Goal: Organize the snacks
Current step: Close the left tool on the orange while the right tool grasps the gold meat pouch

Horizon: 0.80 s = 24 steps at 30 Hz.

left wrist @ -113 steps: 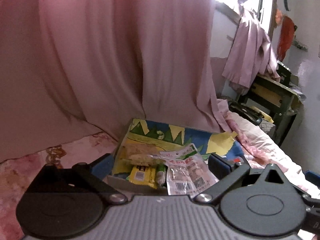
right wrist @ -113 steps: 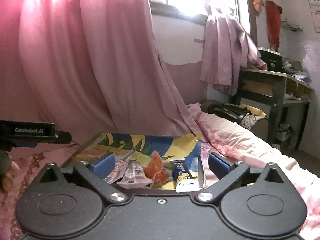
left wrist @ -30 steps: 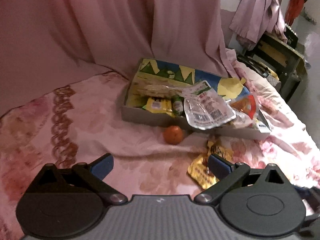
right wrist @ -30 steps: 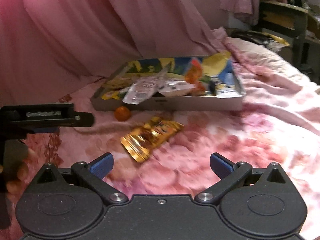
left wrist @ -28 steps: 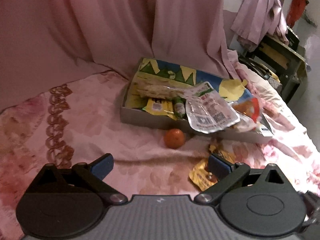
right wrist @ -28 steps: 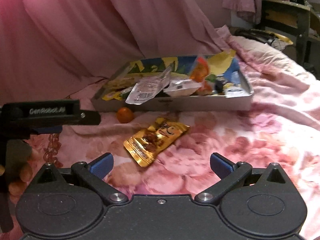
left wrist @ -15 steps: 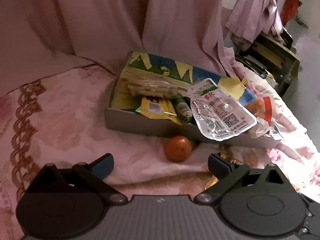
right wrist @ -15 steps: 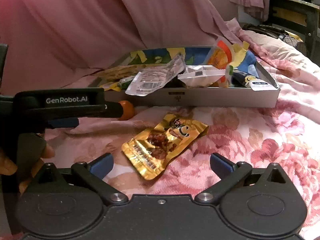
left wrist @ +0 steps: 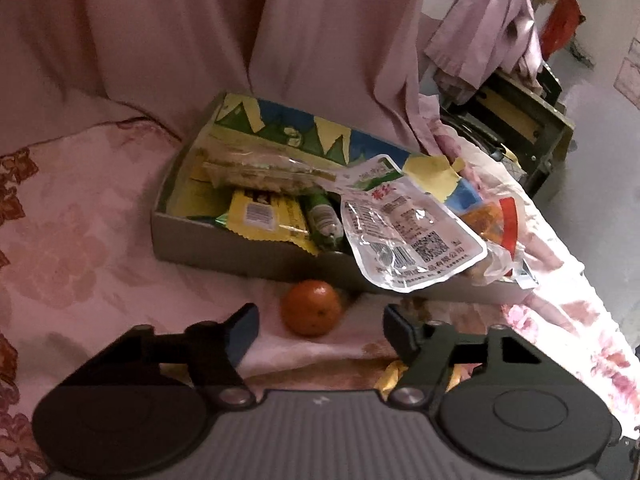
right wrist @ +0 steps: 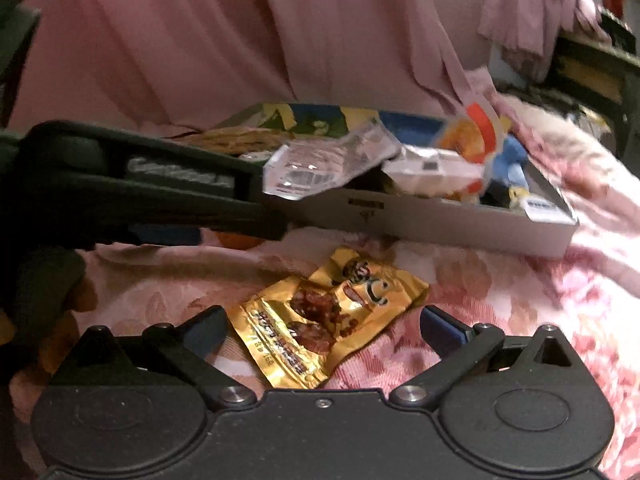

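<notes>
**Two open grippers low over the bed, one orange and one gold packet still outside the box**

The left gripper [left wrist: 320,326] hangs just above the floral bedspread [left wrist: 80,240] with its fingers spread wide and nothing between them. Straight ahead of it, centred in the gap but just beyond the tips, sits a single orange [left wrist: 311,307]. The orange lies close against the near wall of the snack box [left wrist: 240,252], so there is little room beyond it; to the gripper's left the bedspread runs bare and open.

The right gripper [right wrist: 322,330] is also spread wide and holds nothing. One gold snack packet [right wrist: 332,320] lies flat on the bedspread between its fingertips, touching neither. The packet's long axis runs on a slant, its near end toward the gripper's left finger and its far end pointing ahead and to the right, toward the box. Open bedspread lies to the right of that gripper; to its left, the left gripper's body crosses in front of the box wall.

Ahead of both grippers the box is crowded: a clear packet [left wrist: 408,232] overhangs the near wall above the orange, with a yellow wrapper [left wrist: 268,216], a green tube [left wrist: 324,216] and an orange-red bag [left wrist: 496,220] beside it. A pink curtain [left wrist: 200,40] hangs just beyond the box's far edge.
</notes>
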Each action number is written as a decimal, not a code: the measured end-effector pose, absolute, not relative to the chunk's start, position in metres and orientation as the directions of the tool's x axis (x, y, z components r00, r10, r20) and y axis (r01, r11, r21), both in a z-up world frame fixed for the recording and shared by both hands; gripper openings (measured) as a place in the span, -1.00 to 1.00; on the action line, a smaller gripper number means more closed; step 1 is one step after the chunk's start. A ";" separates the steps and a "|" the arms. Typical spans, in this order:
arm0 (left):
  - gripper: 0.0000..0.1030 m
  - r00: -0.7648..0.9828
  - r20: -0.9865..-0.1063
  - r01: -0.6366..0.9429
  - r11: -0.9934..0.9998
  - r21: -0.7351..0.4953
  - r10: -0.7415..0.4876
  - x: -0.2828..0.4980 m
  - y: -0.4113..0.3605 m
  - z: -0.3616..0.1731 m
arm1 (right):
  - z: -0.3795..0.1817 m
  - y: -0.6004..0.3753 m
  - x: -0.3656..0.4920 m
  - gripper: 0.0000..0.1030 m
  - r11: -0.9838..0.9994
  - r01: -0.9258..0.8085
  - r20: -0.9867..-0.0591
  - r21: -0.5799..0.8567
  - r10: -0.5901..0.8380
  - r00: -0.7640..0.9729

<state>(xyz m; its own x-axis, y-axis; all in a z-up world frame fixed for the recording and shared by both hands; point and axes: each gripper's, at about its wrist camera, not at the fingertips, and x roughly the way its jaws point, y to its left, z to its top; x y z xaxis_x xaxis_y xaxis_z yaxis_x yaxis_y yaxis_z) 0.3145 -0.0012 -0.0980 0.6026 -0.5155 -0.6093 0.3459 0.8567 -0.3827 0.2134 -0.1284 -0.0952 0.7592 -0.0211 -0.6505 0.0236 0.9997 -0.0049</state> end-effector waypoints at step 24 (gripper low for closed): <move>-0.31 0.546 -0.702 0.260 0.889 -0.377 -0.457 0.310 0.010 -0.093 | -0.083 -0.125 0.192 0.16 1.000 0.012 -0.717 0.009 -0.002 0.697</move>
